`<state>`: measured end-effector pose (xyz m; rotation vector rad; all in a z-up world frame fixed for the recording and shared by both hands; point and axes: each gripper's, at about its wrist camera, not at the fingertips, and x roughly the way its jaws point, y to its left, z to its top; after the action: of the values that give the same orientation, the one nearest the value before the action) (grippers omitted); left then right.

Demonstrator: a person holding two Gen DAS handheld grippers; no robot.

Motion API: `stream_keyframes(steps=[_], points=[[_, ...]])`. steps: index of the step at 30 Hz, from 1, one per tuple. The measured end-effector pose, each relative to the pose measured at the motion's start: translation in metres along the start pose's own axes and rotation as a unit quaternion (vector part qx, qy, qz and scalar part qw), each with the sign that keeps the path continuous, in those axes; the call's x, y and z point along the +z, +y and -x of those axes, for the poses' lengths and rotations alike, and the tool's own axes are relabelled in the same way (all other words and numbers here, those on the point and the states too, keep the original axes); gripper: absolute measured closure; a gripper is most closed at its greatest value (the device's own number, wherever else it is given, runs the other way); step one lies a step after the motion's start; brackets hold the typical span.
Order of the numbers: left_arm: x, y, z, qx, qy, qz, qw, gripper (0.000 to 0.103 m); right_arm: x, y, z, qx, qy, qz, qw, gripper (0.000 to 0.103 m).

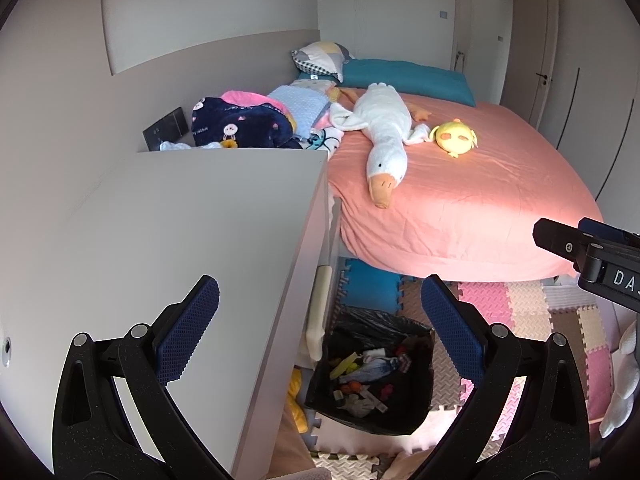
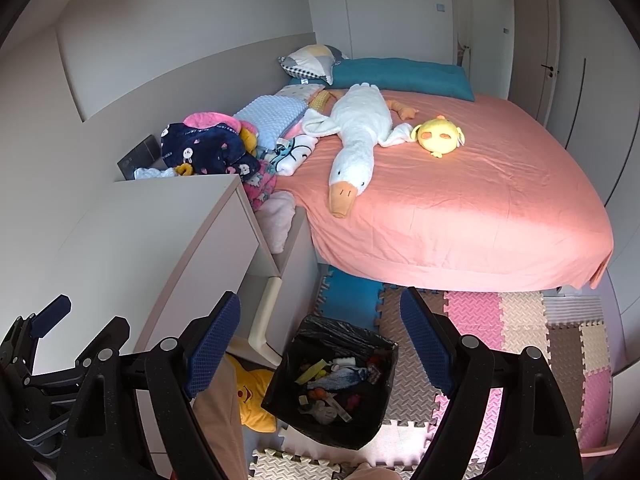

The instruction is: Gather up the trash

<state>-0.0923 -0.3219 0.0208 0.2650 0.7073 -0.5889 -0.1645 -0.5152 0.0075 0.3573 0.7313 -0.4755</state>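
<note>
A bin lined with a black bag (image 1: 416, 408) stands on the floor between the cabinet and the bed. It holds mixed trash (image 1: 368, 380): wrappers, tissue, small coloured scraps. The bin also shows in the right wrist view (image 2: 376, 412) with the same trash (image 2: 336, 384). My left gripper (image 1: 320, 328) is open and empty, held above the bin and the cabinet's edge. My right gripper (image 2: 320, 340) is open and empty, held above the bin. The right gripper's tip shows at the right edge of the left wrist view (image 1: 560, 240), and the left gripper shows at the lower left of the right wrist view (image 2: 48, 320).
A white cabinet (image 1: 180, 240) stands at the left. A bed with a pink sheet (image 1: 480, 200) carries a white goose plush (image 1: 384, 132), a yellow chick plush (image 1: 456, 136), blankets and pillows. Foam puzzle mats (image 2: 520, 320) cover the floor. A yellow plush (image 2: 252, 396) lies beside the bin.
</note>
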Motion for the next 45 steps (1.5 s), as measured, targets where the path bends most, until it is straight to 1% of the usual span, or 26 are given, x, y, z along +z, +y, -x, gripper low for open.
stream_keyframes(steps=[6,13,45], points=[[0.0015,-0.0029,-0.0015,-0.001,0.0,-0.007,1.0,0.005,0.0005,-0.0006,0.0003,-0.001,0.0,0.001,1.0,0.021],[0.0008,-0.0059,-0.0003,0.001,-0.01,-0.012,0.9999,0.005,0.0015,-0.0044,0.0006,-0.003,0.0,0.001,1.0,0.021],[-0.0013,-0.0037,-0.0036,-0.007,-0.002,-0.011,0.9999,0.005,0.0005,-0.0067,-0.0001,-0.004,0.0,0.002,1.0,0.021]])
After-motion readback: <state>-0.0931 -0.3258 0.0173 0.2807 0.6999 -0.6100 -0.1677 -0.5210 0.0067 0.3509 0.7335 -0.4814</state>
